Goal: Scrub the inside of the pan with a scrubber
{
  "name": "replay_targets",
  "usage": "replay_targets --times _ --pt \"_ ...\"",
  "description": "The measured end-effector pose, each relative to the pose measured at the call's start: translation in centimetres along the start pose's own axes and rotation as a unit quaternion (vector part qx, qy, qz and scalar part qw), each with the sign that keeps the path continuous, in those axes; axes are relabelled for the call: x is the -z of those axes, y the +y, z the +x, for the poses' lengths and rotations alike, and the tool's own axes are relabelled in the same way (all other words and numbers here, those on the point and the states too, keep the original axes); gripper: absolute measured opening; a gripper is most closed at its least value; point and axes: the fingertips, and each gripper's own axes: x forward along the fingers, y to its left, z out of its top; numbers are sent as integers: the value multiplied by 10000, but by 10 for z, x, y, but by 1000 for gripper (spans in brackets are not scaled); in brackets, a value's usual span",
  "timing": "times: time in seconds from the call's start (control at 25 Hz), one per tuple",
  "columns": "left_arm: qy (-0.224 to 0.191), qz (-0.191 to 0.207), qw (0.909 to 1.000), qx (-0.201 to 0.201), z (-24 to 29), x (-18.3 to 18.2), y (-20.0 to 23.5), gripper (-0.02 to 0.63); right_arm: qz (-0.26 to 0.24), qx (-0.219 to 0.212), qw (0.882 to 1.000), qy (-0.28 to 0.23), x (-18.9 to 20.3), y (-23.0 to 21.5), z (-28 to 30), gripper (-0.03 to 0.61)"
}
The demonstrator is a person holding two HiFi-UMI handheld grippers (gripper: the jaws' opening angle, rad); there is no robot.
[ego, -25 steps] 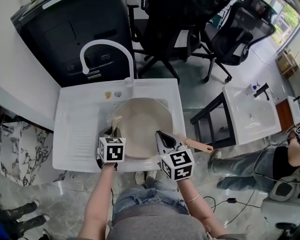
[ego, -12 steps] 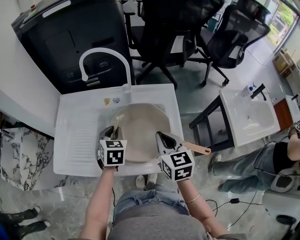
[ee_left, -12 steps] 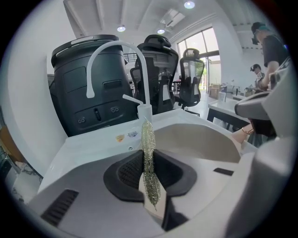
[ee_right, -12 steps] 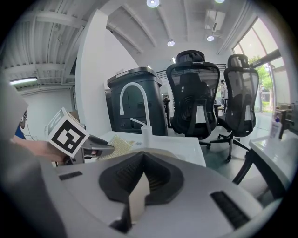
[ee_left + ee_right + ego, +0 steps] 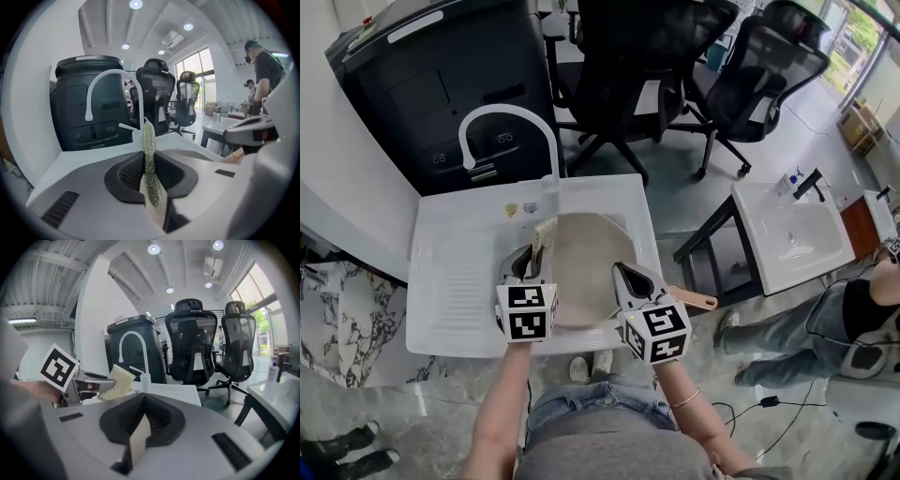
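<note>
Yellow-green mesh scrubber [image 5: 149, 154] stands edge-on, pinched tight between the jaws of the left gripper [image 5: 149, 180], over the left edge of the pan [image 5: 586, 258]. Right gripper [image 5: 139, 430] is clamped on the pan handle [image 5: 696, 300]; the pan lies in the white sink [image 5: 450, 272] below the curved tap [image 5: 502, 114]

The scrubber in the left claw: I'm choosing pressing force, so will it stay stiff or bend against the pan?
The thin yellow-green woven scrubber looks narrow edge-on, so it probably flexes when pressed. It stands upright past the left claw shut on it, suggesting some stiffness and little weight. Its coarse weave likely grips rather than slides.
</note>
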Motion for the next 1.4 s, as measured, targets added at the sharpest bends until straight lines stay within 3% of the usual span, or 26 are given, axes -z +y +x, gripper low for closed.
replay_targets --times 0.6,0.88,1.4 --pt "-825 -370 9949 445 -38 -20 -25 69 -31 -82 9986 -529 -23 21 -10 9" --pt "-977 -466 9934 381 -52 -18 -21 69 -10 -89 9974 -716 -30 27 -15 9" --pt "-1120 -518 9917 376 -58 -14 -17 69 -169 -43 9981 -590 -17 31 -8 8"
